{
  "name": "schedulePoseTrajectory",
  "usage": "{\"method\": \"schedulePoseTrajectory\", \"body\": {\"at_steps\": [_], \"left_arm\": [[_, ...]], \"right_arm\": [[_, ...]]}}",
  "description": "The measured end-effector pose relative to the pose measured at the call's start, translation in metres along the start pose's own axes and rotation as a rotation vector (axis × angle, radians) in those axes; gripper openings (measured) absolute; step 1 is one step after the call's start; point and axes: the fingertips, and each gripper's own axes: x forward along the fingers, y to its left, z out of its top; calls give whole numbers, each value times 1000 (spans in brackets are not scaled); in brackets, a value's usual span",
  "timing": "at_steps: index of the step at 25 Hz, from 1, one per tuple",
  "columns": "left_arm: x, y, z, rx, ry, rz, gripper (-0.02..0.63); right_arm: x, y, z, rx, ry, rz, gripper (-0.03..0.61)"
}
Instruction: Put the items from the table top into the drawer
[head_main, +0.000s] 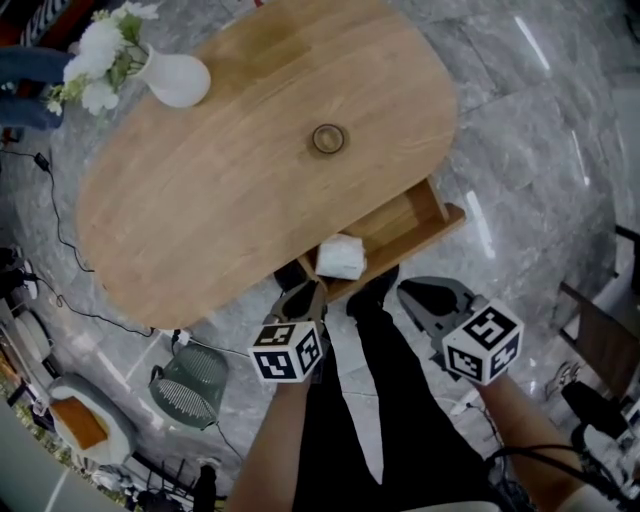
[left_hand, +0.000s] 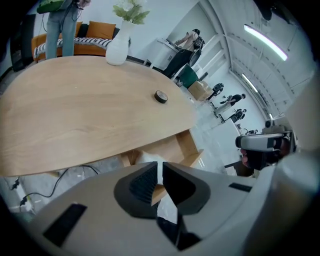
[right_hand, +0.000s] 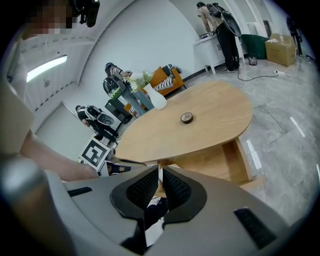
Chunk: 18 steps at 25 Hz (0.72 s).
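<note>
A small dark tape roll (head_main: 328, 138) (left_hand: 160, 97) (right_hand: 187, 118) lies near the middle of the oval wooden table (head_main: 220, 200). The drawer (head_main: 420, 225) (left_hand: 186, 145) (right_hand: 227, 160) stands pulled out under the table's near edge. At its left front corner rests a white soft pack (head_main: 341, 257) (left_hand: 146, 158). My left gripper (head_main: 312, 290) (left_hand: 161, 167) reaches that pack's corner with its jaws almost together, and a white sliver of the pack sits between the pads. My right gripper (head_main: 408, 292) (right_hand: 160, 172) hangs shut and empty just outside the drawer's front.
A white vase with flowers (head_main: 178, 78) (left_hand: 118, 47) (right_hand: 158, 100) stands at the table's far left end. My own legs in dark trousers (head_main: 390, 400) are right in front of the drawer. A green chair (head_main: 190, 385) and cables lie on the marble floor to the left.
</note>
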Motion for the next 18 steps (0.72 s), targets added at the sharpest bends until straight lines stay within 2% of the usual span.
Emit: {"method": "schedulePoseTrajectory", "body": {"at_steps": [6, 18], "left_arm": [[-11, -3, 8, 50, -4, -26, 5], [-41, -8, 27, 150, -29, -78, 0]], "right_arm": [[0, 11, -4, 17, -21, -23, 49], [4, 17, 1, 52, -77, -86, 49]]}}
